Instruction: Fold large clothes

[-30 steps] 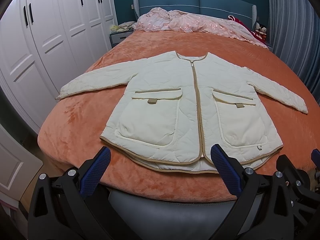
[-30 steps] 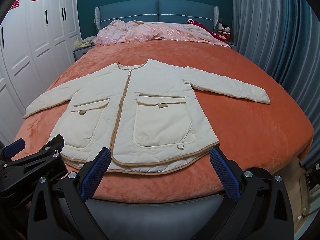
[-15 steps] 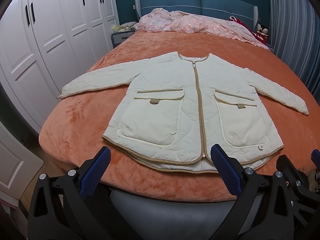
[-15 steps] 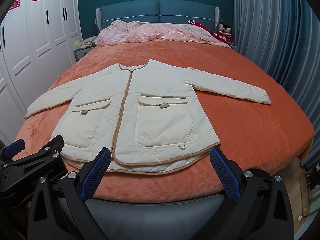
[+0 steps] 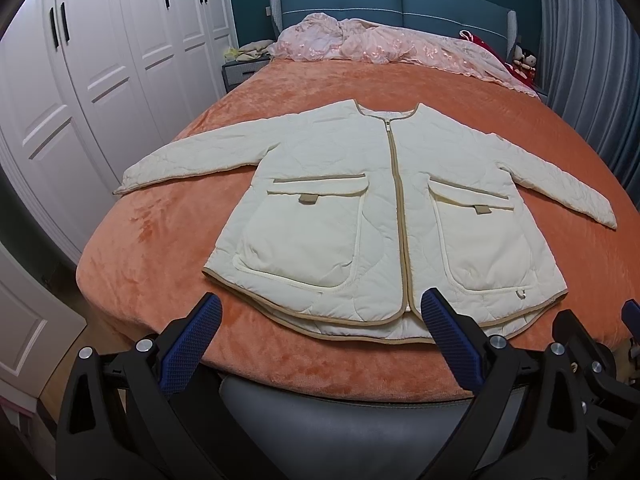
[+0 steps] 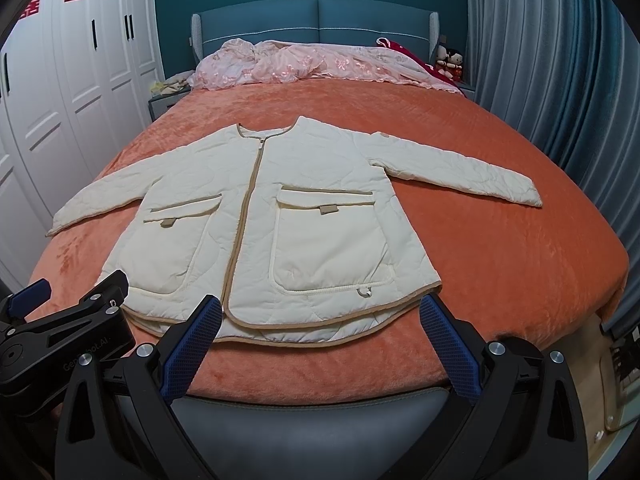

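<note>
A cream quilted jacket [image 5: 384, 216] with tan trim lies flat and zipped on the orange bed cover [image 5: 160, 248], sleeves spread to both sides, hem toward me. It also shows in the right wrist view [image 6: 304, 220]. My left gripper [image 5: 320, 340] is open and empty, hovering at the foot of the bed just short of the hem. My right gripper [image 6: 320, 340] is open and empty, also just short of the hem. The left gripper's body [image 6: 68, 332] shows at the lower left of the right wrist view.
A pink crumpled blanket [image 5: 392, 44] lies by the blue headboard [image 5: 400, 0]. White wardrobes [image 5: 80, 80] stand on the left, grey curtains [image 6: 560, 80] on the right. The bed's grey footboard [image 5: 340, 412] is right below the grippers.
Both grippers have drifted slightly forward and higher, so the jacket sits a little lower in view. Both stay open; the jacket has not moved.
</note>
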### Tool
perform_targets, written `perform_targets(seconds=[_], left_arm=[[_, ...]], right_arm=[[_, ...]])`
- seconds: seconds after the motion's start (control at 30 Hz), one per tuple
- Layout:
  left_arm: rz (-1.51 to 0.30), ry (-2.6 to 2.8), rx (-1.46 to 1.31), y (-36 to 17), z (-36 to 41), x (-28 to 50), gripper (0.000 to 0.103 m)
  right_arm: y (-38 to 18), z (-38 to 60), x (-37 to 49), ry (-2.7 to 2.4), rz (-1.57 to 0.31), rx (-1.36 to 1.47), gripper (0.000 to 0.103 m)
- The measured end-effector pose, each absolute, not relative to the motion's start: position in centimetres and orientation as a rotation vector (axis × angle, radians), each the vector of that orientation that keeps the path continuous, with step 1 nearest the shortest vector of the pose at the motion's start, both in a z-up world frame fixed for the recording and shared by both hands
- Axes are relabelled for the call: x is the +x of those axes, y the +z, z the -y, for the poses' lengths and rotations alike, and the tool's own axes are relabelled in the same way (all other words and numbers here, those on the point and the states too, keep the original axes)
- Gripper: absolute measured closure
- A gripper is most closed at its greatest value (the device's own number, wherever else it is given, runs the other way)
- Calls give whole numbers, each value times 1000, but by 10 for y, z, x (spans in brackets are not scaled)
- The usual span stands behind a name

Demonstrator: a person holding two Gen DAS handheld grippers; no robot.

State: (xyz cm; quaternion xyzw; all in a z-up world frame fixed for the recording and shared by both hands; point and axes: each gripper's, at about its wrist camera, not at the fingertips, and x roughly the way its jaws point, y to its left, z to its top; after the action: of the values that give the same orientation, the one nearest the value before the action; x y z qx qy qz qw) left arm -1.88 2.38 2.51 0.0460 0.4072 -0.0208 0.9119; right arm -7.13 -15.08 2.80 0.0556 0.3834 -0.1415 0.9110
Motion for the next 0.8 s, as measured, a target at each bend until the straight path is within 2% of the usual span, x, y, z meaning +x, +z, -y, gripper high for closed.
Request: perform_targets(seconds=[0.43, 0.8], left_arm=[[-876, -66, 90, 6, -14, 14, 6], [-841, -17, 90, -6, -4, 92, 6]], right_arm=[[12, 191, -38, -259, -818, 152, 5], [-5, 359, 38, -439, -777, 328, 5]])
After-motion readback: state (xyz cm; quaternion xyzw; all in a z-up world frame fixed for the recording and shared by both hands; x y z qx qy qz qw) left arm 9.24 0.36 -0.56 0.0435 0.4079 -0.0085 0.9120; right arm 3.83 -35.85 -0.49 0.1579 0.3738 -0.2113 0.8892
